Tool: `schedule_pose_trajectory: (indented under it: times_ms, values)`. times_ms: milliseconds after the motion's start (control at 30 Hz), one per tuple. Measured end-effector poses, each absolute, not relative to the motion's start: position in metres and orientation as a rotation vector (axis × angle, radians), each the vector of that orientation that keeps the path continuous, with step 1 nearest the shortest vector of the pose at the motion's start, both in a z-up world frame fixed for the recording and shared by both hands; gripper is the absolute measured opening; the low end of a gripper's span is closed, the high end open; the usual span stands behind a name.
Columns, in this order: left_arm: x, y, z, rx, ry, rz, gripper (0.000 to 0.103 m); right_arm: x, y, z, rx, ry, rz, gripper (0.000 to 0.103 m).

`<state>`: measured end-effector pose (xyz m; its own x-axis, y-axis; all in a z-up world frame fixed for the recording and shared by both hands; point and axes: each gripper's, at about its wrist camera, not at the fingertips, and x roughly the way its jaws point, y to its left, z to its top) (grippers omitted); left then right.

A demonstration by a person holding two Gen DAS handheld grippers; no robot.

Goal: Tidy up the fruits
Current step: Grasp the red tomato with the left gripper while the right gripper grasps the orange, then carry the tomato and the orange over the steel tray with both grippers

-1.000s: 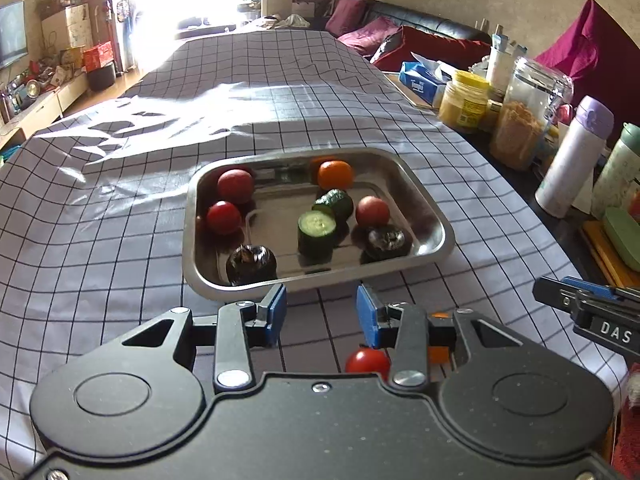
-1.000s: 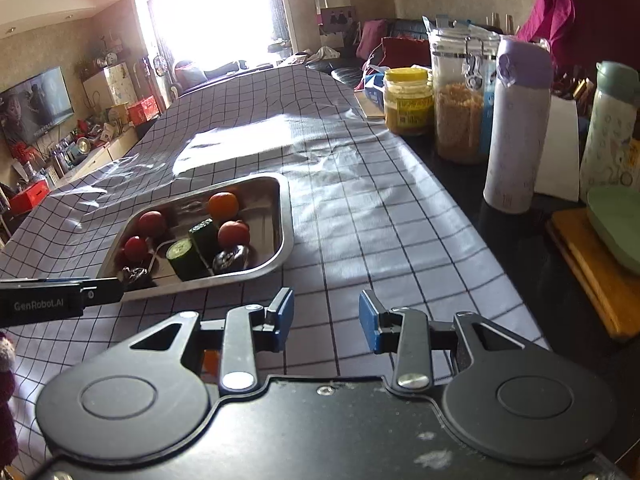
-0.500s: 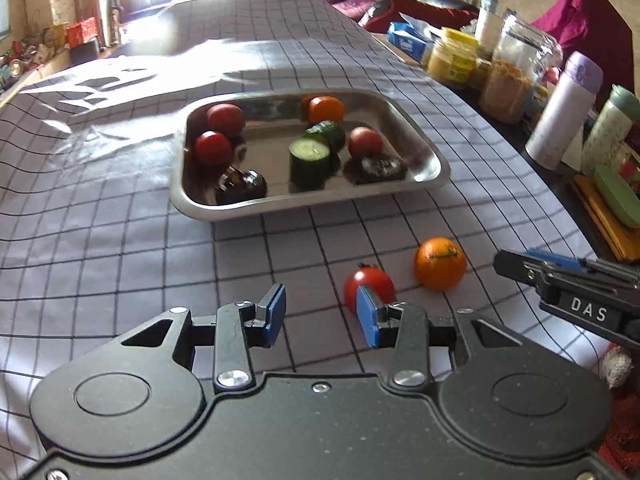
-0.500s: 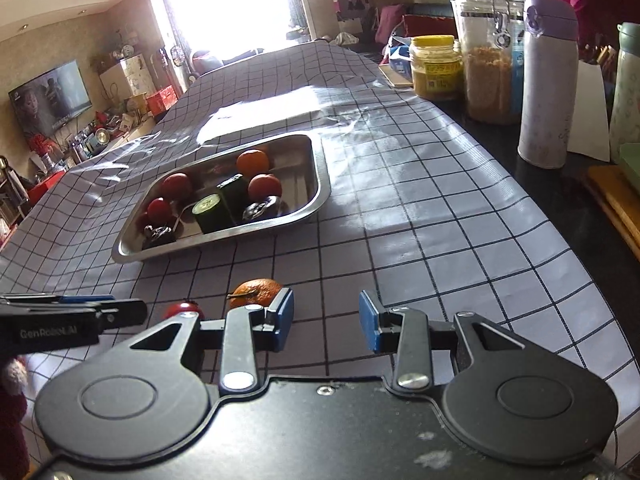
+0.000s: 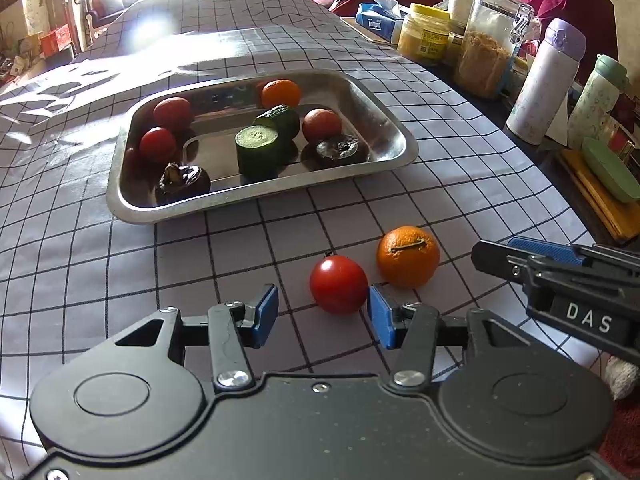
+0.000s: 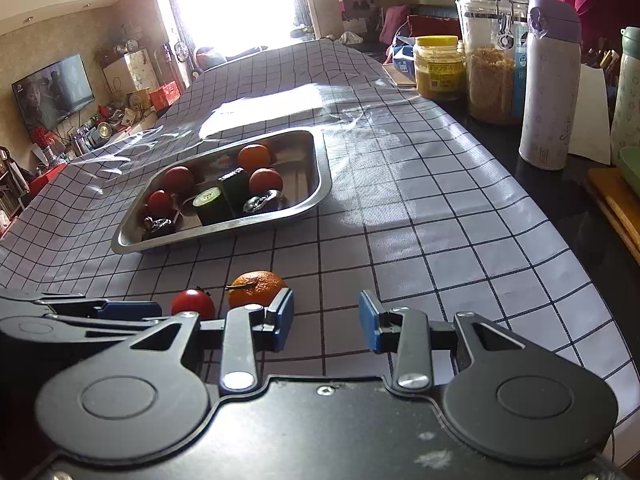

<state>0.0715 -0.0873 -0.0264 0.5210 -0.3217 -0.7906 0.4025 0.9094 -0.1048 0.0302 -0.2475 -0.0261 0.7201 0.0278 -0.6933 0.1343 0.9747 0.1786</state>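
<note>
A red tomato (image 5: pixel 338 284) and an orange mandarin (image 5: pixel 407 256) lie side by side on the checked tablecloth, in front of a steel tray (image 5: pixel 120 196). The tray holds several fruits and cucumber pieces. My left gripper (image 5: pixel 322 316) is open and empty, its right pad next to the tomato. My right gripper (image 6: pixel 325 322) is open and empty; the mandarin (image 6: pixel 256 288) sits just beyond its left pad, the tomato (image 6: pixel 193 304) further left. The right gripper also shows in the left wrist view (image 5: pixel 560 272).
Jars, a yellow-lidded tub (image 5: pixel 428 38), a tall glass jar (image 5: pixel 490 60), a purple-capped flask (image 5: pixel 546 80) and a green bottle (image 5: pixel 600 100) line the table's right side. A wooden board (image 5: pixel 600 196) with a green case lies near the right edge.
Both grippers pulled back and dropped lower towards the table. The tomato and mandarin, earlier hidden under the grippers, now show in front of the fingers. Both grippers stayed open.
</note>
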Motion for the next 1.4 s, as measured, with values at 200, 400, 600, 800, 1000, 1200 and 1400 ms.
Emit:
schedule_pose_trajectory:
  times_ms: [200,400,600,800,1000,1200,1400]
  values:
    - [0.077,-0.094,-0.033,0.092,0.936,-0.440,0.048,0.032,-0.246,-0.025,0.221,0.767,-0.048,0.039]
    - [0.079,-0.083,-0.026,0.060,0.921,-0.417,0.040,0.032,-0.240,-0.025,0.204,0.771,-0.024,0.039]
    - [0.084,-0.058,-0.018,0.021,0.925,-0.335,0.040,0.039,-0.227,-0.028,0.185,0.786,0.019,0.041]
    - [0.087,-0.032,-0.016,-0.033,0.919,-0.276,0.040,0.052,-0.215,-0.034,0.177,0.823,0.039,0.049]
    - [0.086,-0.018,-0.015,-0.058,0.920,-0.245,0.040,0.065,-0.203,-0.039,0.139,0.835,0.022,0.054]
    - [0.078,-0.011,-0.011,-0.060,0.900,-0.243,0.040,0.073,-0.196,-0.047,0.085,0.862,-0.046,0.043]
    - [0.061,-0.006,0.002,-0.055,0.857,-0.252,0.040,0.055,-0.192,-0.032,0.119,0.844,-0.056,0.043]
